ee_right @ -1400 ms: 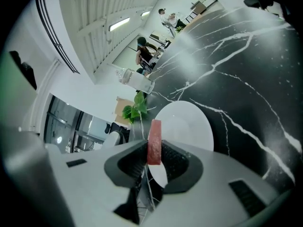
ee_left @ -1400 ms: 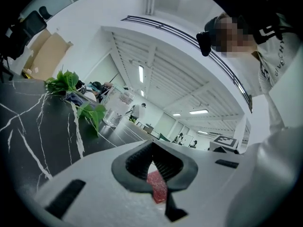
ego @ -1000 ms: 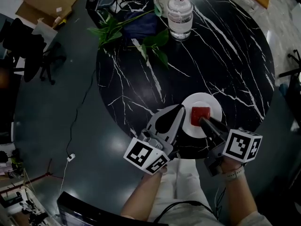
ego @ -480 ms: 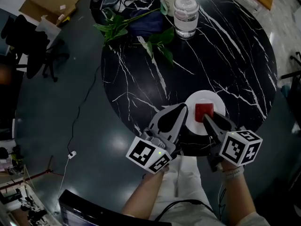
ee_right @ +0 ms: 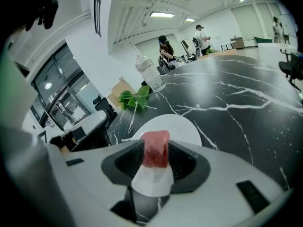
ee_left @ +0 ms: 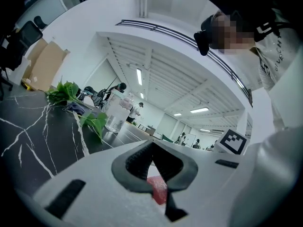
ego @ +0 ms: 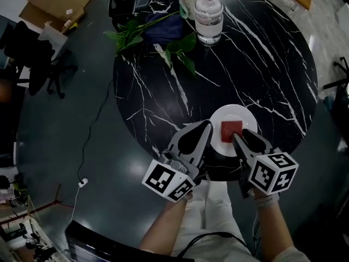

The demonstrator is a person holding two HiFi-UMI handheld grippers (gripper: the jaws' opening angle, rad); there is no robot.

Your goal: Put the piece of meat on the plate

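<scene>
right fingers (ego: 251, 144) just spread wide, piece of meat (ego: 231, 129) lying free between their tips on the white plate (ego: 235, 113), left fingers (ego: 193, 141) pressed together and empty, tips at the plate's left rim, black bench (ego: 262, 64)

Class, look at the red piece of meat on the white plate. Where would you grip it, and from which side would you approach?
Best to grip the piece of meat across its two opposite flat side faces, coming from the near edge of the table, tilted downward. It lies flat as a squarish block on the white plate, whose low rim leaves those faces exposed.
</scene>
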